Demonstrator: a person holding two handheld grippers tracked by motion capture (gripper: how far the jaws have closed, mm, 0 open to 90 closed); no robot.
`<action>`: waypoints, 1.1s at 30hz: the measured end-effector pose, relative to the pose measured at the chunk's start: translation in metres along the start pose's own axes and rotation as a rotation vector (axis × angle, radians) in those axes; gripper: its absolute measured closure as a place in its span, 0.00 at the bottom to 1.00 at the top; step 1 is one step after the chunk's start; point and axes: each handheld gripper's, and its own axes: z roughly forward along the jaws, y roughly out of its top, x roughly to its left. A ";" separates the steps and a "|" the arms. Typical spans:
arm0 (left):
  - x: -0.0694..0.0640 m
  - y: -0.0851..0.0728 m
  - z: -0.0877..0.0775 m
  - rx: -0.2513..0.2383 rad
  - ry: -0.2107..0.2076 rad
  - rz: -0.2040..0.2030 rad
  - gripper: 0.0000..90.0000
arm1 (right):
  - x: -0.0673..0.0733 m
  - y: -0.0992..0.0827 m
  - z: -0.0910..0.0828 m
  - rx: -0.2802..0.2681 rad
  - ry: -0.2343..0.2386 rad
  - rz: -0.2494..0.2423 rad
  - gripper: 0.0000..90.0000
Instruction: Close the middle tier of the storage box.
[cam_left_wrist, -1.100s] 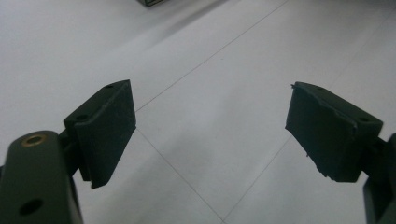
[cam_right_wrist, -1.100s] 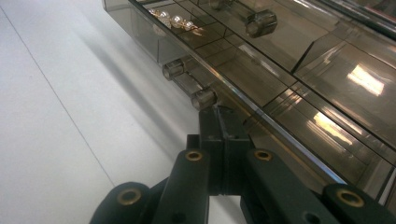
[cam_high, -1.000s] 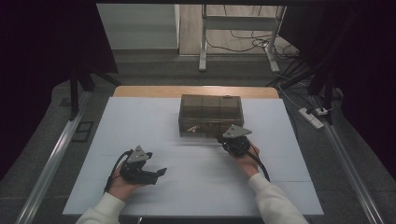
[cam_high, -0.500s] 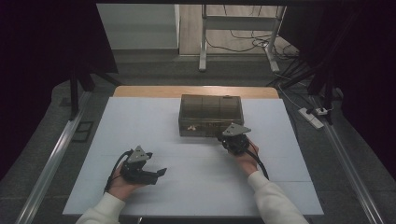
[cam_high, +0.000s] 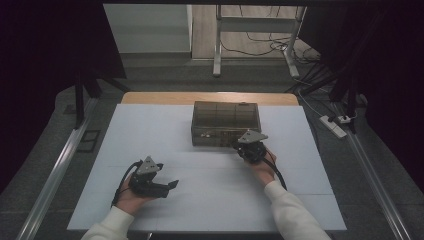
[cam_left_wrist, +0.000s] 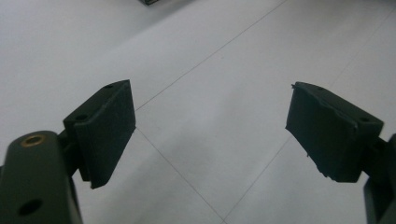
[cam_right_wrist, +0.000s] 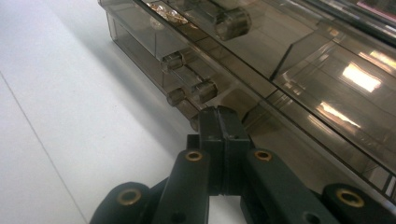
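A smoky see-through drawer box (cam_high: 225, 122) stands at the back middle of the white table (cam_high: 210, 200). My right gripper (cam_high: 240, 146) is at the box's front right corner, jaws pressed together with nothing between them. In the right gripper view, the right gripper (cam_right_wrist: 218, 116) has its shut tips just below the box front (cam_right_wrist: 261, 70), close to several small round drawer knobs (cam_right_wrist: 205, 91); whether the tips touch one I cannot tell. My left gripper (cam_high: 171, 185) rests near the front left of the table. Its jaws stand wide apart over bare table, as the left gripper (cam_left_wrist: 210, 126) shows in its own view.
A wooden strip (cam_high: 150, 97) edges the table at the back. Metal rails (cam_high: 60, 165) run along both sides. A power strip (cam_high: 334, 126) and cables lie on the floor at the right. Thin seam lines (cam_left_wrist: 177, 84) cross the white surface.
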 end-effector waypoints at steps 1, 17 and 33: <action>0.000 0.000 0.000 0.000 0.000 0.000 0.18 | 0.000 0.000 0.000 0.003 -0.001 0.000 0.99; 0.000 0.000 0.000 0.002 0.001 -0.001 0.18 | -0.004 0.002 0.004 -0.010 -0.007 0.010 0.99; 0.000 0.000 0.000 0.003 0.003 0.000 0.17 | -0.004 0.002 0.004 -0.008 -0.010 0.012 0.99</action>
